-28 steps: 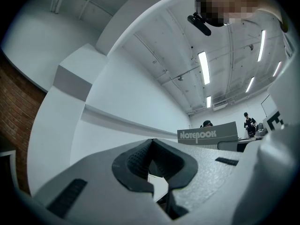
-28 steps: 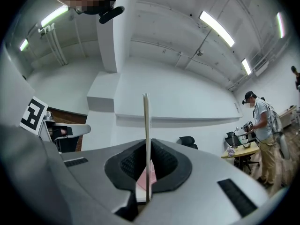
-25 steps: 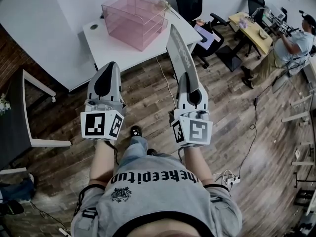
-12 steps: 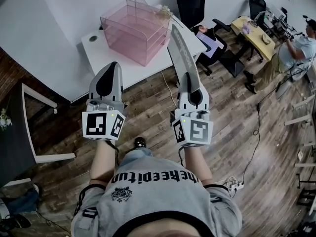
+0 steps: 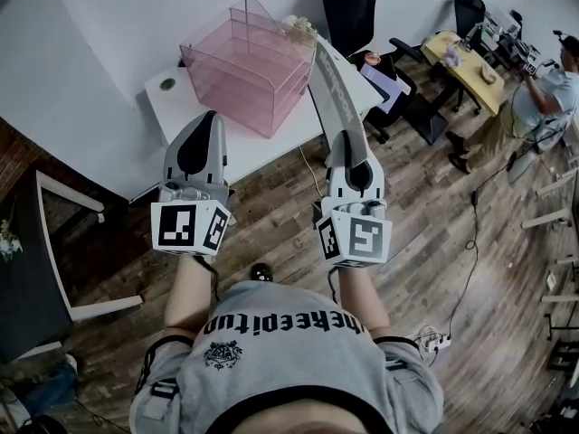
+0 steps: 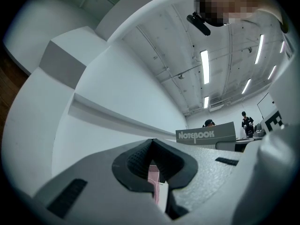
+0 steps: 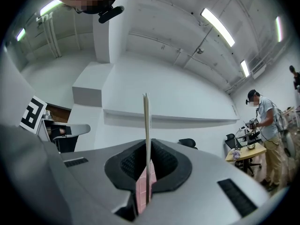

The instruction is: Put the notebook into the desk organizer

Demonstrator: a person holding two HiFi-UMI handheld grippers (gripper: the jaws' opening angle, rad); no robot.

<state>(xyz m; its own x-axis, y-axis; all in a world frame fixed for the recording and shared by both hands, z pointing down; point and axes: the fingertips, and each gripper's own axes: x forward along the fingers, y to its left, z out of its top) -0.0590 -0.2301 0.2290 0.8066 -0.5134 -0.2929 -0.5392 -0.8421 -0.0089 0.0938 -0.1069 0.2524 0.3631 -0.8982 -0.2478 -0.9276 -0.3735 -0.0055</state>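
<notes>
Open wood floor (image 5: 271, 183) lay before the desk organizer (image 5: 249, 52) on its white desk (image 5: 194, 98). The right gripper (image 5: 348, 145) clamped the notebook (image 5: 331, 93), right of the organizer; the left gripper (image 5: 203, 123) was closed, empty.

The desk organizer (image 5: 249, 57) stands on the table (image 5: 176, 107), with the notebook (image 5: 333, 93) just right of it.

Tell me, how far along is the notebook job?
Done: the notebook is picked up, clamped edge-on in the right gripper. In hand: it points toward the pink organizer on the table, not yet inside. Left: sliding it in. The left gripper is shut and empty.
</notes>
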